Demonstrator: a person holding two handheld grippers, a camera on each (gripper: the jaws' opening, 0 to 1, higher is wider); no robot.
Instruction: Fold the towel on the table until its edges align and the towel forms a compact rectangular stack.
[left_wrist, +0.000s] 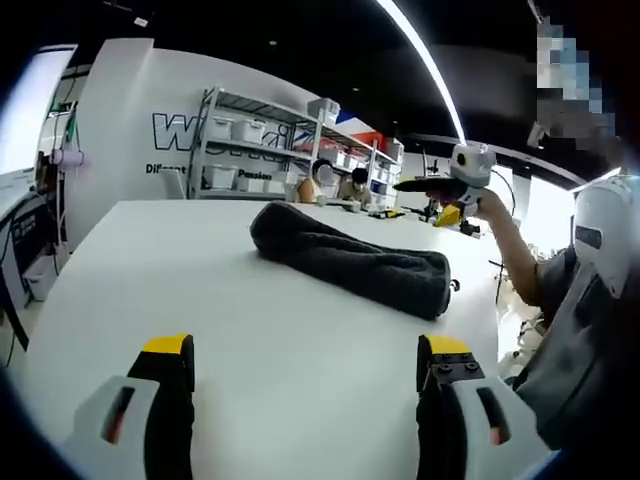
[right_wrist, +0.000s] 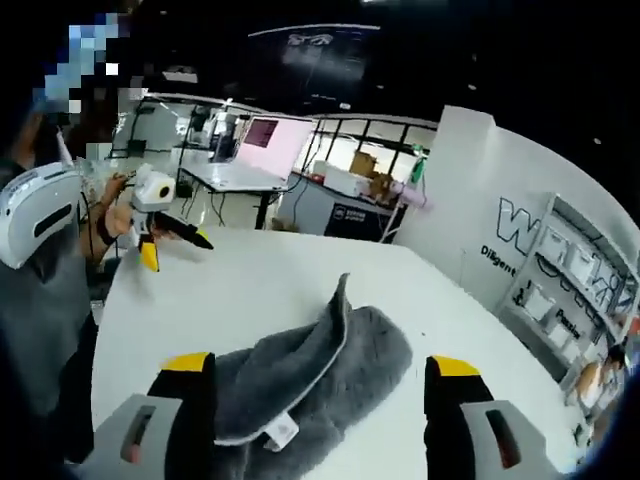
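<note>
While the gray towel (right_wrist: 310, 385) lies in a soft, bunched heap on the white table (left_wrist: 200, 300), I hold both my grippers up and get ready to fold it. My right gripper (right_wrist: 315, 385) hangs just over the near part of the towel, with its two jaws spread wide and nothing between them, so the cloth shows in the gap. I think I keep it there so I can come down and pinch an edge. One edge of the towel stands up like a little fin, and a small white tag (right_wrist: 282, 432) sticks out near me. My left gripper (left_wrist: 305, 365) is well apart from the towel, out over bare table, and its jaws are wide too, holding nothing. From that side the towel (left_wrist: 350, 262) looks like a long dark roll in the middle of the table. Far behind it stand shelves (left_wrist: 270, 150) with boxes. Nothing is folded neatly yet, so I think the job is just starting.
</note>
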